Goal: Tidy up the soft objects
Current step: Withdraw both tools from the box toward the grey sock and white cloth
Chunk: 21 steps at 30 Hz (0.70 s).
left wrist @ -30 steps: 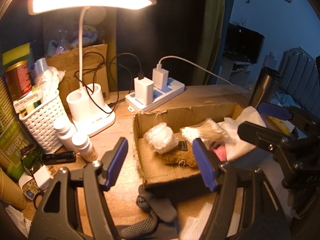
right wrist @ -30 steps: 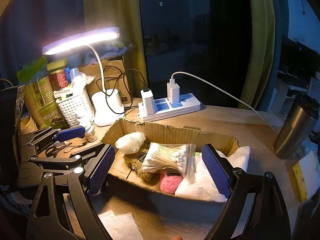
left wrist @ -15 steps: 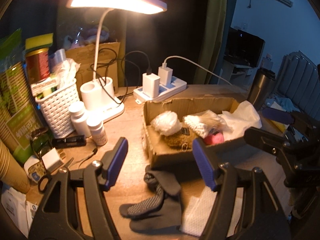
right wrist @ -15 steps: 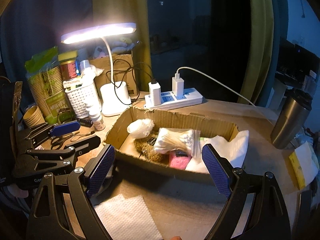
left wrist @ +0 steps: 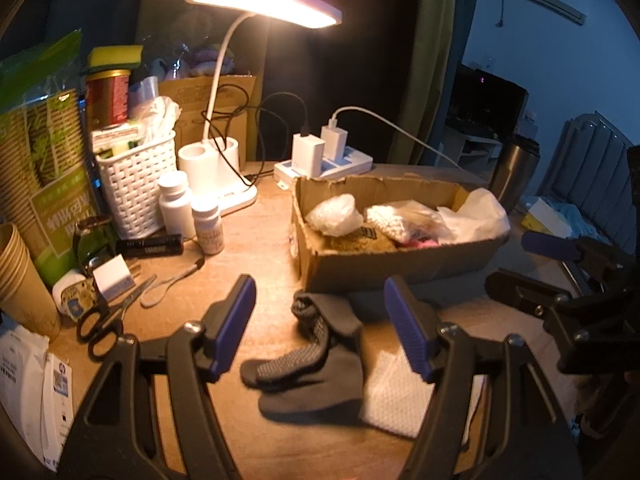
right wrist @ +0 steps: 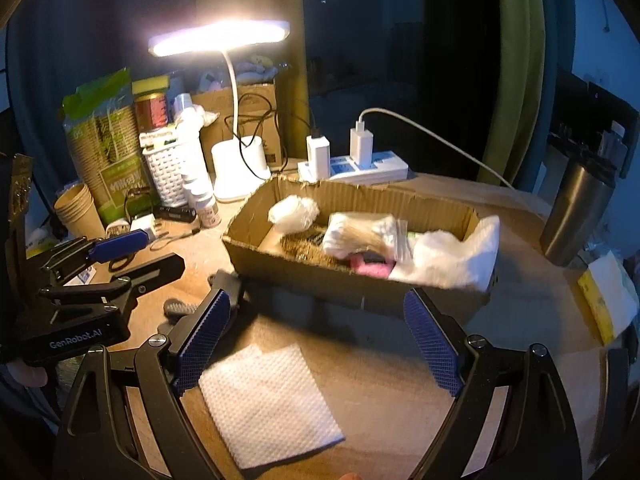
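A shallow cardboard box (left wrist: 400,264) (right wrist: 352,286) sits mid-table. It holds a white plastic-wrapped ball (left wrist: 334,214), a bag of cotton swabs (right wrist: 362,234), a brown scouring pad, a pink sponge (right wrist: 370,268) and a white cloth (right wrist: 452,258). In front of the box lie dark grey socks (left wrist: 316,360) and a white paper towel (right wrist: 268,400) (left wrist: 396,396). My left gripper (left wrist: 320,320) hangs open over the socks, nothing between its fingers. My right gripper (right wrist: 316,340) stands open above the towel, empty. Each gripper shows in the other's view.
A lit desk lamp (left wrist: 264,4), white basket (left wrist: 136,184), pill bottles (left wrist: 176,204), torch, scissors (left wrist: 108,320), paper cups (left wrist: 20,276) and green packet crowd the left. A power strip with chargers (left wrist: 324,160) lies behind the box. A steel tumbler (right wrist: 576,212) stands right.
Both grippers have drawn back from the box toward the table's near side. The socks and the paper towel have come into full view below them. Both jaws kept their width.
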Each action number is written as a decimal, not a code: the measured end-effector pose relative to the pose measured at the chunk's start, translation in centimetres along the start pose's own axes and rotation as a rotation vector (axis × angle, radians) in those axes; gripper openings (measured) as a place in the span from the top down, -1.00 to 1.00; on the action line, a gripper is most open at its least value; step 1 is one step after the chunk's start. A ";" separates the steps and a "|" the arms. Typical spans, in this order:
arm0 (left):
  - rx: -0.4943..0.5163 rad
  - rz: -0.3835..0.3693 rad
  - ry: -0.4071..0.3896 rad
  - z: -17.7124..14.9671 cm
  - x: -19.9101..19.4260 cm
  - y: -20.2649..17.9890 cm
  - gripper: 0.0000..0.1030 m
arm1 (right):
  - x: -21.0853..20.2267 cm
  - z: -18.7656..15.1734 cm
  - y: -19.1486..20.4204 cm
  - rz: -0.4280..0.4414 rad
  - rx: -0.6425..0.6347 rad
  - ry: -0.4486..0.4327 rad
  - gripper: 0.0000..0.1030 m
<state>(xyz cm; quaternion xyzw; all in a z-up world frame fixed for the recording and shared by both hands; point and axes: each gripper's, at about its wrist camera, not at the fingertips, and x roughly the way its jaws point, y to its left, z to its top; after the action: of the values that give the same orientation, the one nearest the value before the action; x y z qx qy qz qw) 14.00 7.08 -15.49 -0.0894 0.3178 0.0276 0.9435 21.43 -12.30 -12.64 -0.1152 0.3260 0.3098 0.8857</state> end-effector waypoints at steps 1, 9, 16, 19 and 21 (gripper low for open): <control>-0.001 -0.001 0.001 -0.3 -0.1 0.0 -0.33 | 0.0 -0.3 0.1 -0.001 -0.001 0.004 -0.76; -0.019 -0.004 -0.006 -2.2 -1.7 0.9 -0.33 | -0.2 -2.2 1.1 -0.009 -0.007 0.029 -0.76; -0.040 -0.009 0.004 -4.1 -2.3 1.7 -0.33 | 1.4 -4.6 2.6 0.008 -0.024 0.104 -0.76; -0.055 -0.009 0.007 -4.7 -2.4 2.3 -0.33 | 2.1 -5.5 3.6 0.018 -0.044 0.139 -0.76; -0.063 -0.006 0.009 -5.0 -2.5 2.7 -0.33 | 2.6 -5.9 4.0 0.023 -0.052 0.157 -0.75</control>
<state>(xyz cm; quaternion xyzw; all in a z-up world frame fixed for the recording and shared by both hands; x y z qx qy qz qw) 8.75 8.79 -18.31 -0.1204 0.3207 0.0345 0.9389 17.48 -10.30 -18.88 -0.1582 0.3875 0.3185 0.8505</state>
